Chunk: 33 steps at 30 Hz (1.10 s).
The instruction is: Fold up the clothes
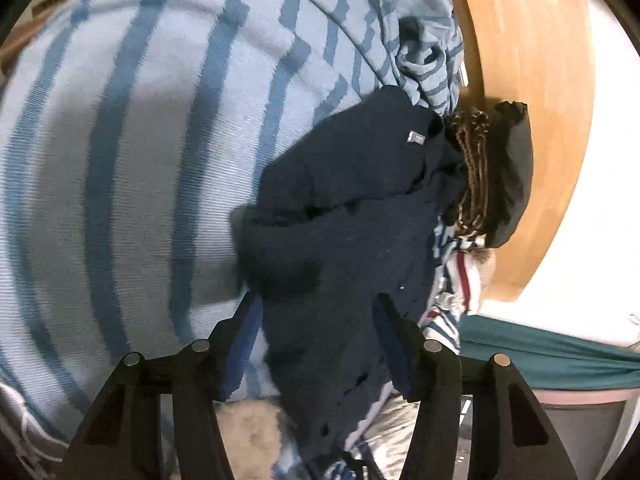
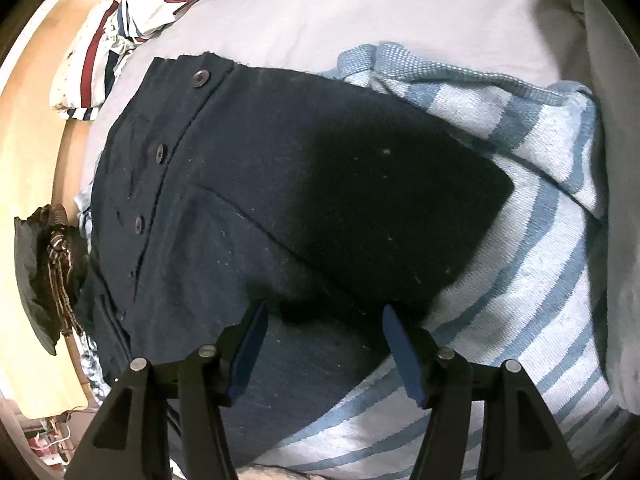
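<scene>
A dark navy buttoned shirt point(image 1: 352, 184) lies partly folded on a light blue striped knit garment point(image 1: 120, 140). In the left wrist view my left gripper point(image 1: 316, 304) is low over the shirt's near edge. Its jaws stand apart with navy cloth between them, and the pads do not visibly press on it. In the right wrist view the same navy shirt point(image 2: 280, 184) shows its button placket at the left, over the striped garment point(image 2: 540, 260). My right gripper point(image 2: 324, 316) points steeply down at the shirt, jaws apart, both blue pads bare.
A pale grey sheet point(image 2: 360, 12) covers the bed. A red, white and blue garment point(image 2: 100, 68) lies crumpled by the wooden board point(image 1: 532, 80). A black pouch with braided cord point(image 1: 508, 176) rests on that board. Teal cloth point(image 1: 540, 352) lies at the right.
</scene>
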Tool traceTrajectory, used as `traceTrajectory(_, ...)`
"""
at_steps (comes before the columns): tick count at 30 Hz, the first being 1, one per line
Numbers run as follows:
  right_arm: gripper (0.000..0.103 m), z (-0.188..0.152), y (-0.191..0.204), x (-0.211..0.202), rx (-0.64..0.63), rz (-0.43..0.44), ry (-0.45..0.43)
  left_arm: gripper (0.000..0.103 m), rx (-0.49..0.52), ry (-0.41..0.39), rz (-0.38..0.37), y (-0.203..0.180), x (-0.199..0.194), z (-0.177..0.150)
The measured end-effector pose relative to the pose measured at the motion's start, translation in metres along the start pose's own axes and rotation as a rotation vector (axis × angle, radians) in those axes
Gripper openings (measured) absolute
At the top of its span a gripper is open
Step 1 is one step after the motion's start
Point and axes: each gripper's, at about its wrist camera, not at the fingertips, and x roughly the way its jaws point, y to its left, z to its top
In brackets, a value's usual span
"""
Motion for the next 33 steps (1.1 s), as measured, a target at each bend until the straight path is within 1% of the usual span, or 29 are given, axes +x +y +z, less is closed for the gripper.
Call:
traceTrajectory(1,0.065,0.000,0.001,0.000,-0.006,0.003,0.000,0.058,-0.003,0.005,-0.007,-0.001,0.004,0.001)
traceTrajectory(2,0.065,0.000,0.002,0.000,-0.011,0.006,0.001,0.058,-0.002,0.017,0.008,-0.001,0.009,0.001)
traceTrajectory(3,0.061,0.000,0.002,0.000,-0.017,0.013,-0.001,0.058,-0.002,0.029,0.023,0.000,0.015,0.002)
traceTrajectory(4,0.060,0.000,0.001,-0.001,-0.020,0.019,-0.004,0.058,-0.001,0.041,0.038,0.000,0.021,0.003)
traceTrajectory(6,0.059,0.002,0.000,-0.003,-0.023,0.025,-0.007,0.057,-0.007,0.046,0.050,0.002,0.026,0.002)
traceTrajectory(7,0.059,0.001,-0.003,-0.003,-0.019,0.026,-0.004,0.054,-0.010,0.048,0.055,0.004,0.029,0.002)
traceTrajectory(8,0.059,0.002,-0.011,-0.005,-0.012,0.028,0.001,0.054,-0.014,0.050,0.061,0.005,0.031,0.002)
traceTrajectory(10,0.057,0.004,-0.014,0.000,-0.004,0.032,0.007,0.054,-0.020,0.054,0.072,0.008,0.036,0.002)
traceTrajectory(15,0.057,0.004,-0.011,0.001,-0.006,0.040,0.014,0.054,-0.020,0.058,0.070,0.006,0.036,0.003)
traceTrajectory(17,0.055,0.006,-0.014,0.000,0.018,0.038,0.013,0.054,-0.014,0.059,0.073,0.006,0.036,0.002)
traceTrajectory(19,0.055,0.007,-0.018,-0.005,0.053,0.019,-0.008,0.054,-0.007,0.060,0.077,0.007,0.036,0.001)
traceTrajectory(20,0.056,0.008,-0.018,-0.008,0.065,0.002,-0.025,0.054,-0.004,0.060,0.078,0.007,0.036,0.001)
traceTrajectory(21,0.061,0.009,-0.018,-0.011,0.077,-0.015,-0.042,0.054,-0.001,0.060,0.080,0.007,0.036,0.000)
traceTrajectory(23,0.067,0.009,-0.019,-0.021,0.076,-0.077,-0.089,0.054,-0.001,0.061,0.082,0.007,0.036,-0.001)
traceTrajectory(24,0.073,0.008,-0.019,-0.025,0.073,-0.108,-0.107,0.054,0.000,0.061,0.083,0.008,0.036,-0.002)
traceTrajectory(26,0.082,0.009,-0.016,-0.027,0.068,-0.166,-0.129,0.054,0.001,0.063,0.084,0.008,0.036,-0.002)
traceTrajectory(28,0.082,0.009,-0.016,-0.026,0.066,-0.208,-0.135,0.054,0.007,0.068,0.085,0.007,0.036,-0.003)
traceTrajectory(30,0.082,0.008,-0.022,-0.016,0.080,-0.195,-0.090,0.054,0.013,0.073,0.086,0.007,0.037,-0.003)
traceTrajectory(33,0.083,0.007,-0.035,-0.004,0.115,-0.135,-0.051,0.054,0.007,0.079,0.074,0.009,0.036,-0.003)
